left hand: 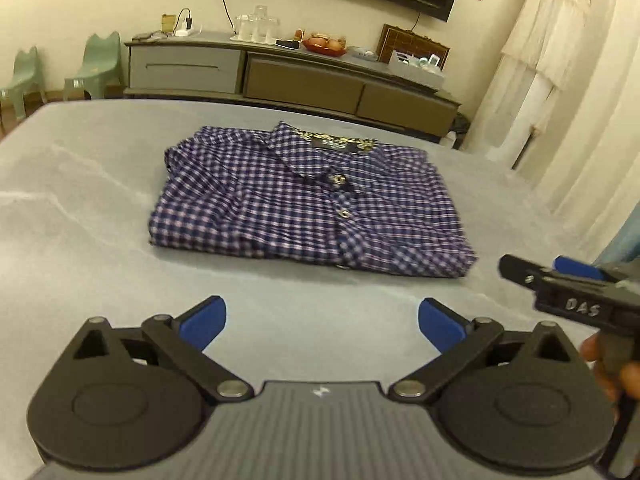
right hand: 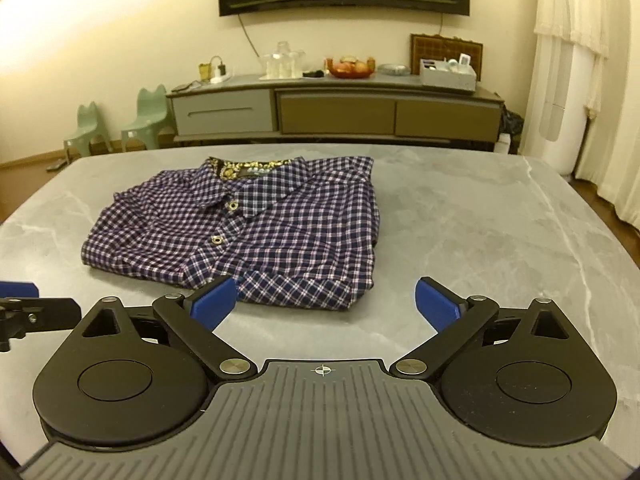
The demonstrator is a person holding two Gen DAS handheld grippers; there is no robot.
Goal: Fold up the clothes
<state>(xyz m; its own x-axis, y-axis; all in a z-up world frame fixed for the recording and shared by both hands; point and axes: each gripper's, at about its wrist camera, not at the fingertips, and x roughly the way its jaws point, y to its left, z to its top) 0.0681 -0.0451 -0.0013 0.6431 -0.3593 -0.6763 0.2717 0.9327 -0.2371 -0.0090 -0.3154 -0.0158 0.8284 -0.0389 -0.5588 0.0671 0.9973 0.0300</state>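
A blue and white checked shirt (left hand: 308, 204) lies folded into a neat rectangle on the grey table (left hand: 80, 240), collar at the far side, buttons up. It also shows in the right wrist view (right hand: 248, 232). My left gripper (left hand: 322, 326) is open and empty, held above the table just in front of the shirt's near edge. My right gripper (right hand: 326, 306) is open and empty, just in front of the shirt's near right corner. The right gripper also shows at the right edge of the left wrist view (left hand: 560, 280); part of the left gripper shows at the left edge of the right wrist view (right hand: 24, 304).
The grey marble-look table (right hand: 480, 240) ends at a far edge. Beyond it stands a long sideboard (right hand: 336, 108) with glasses, fruit and boxes. Two green stools (right hand: 116, 128) stand at the left. White curtains (right hand: 580, 80) hang at the right.
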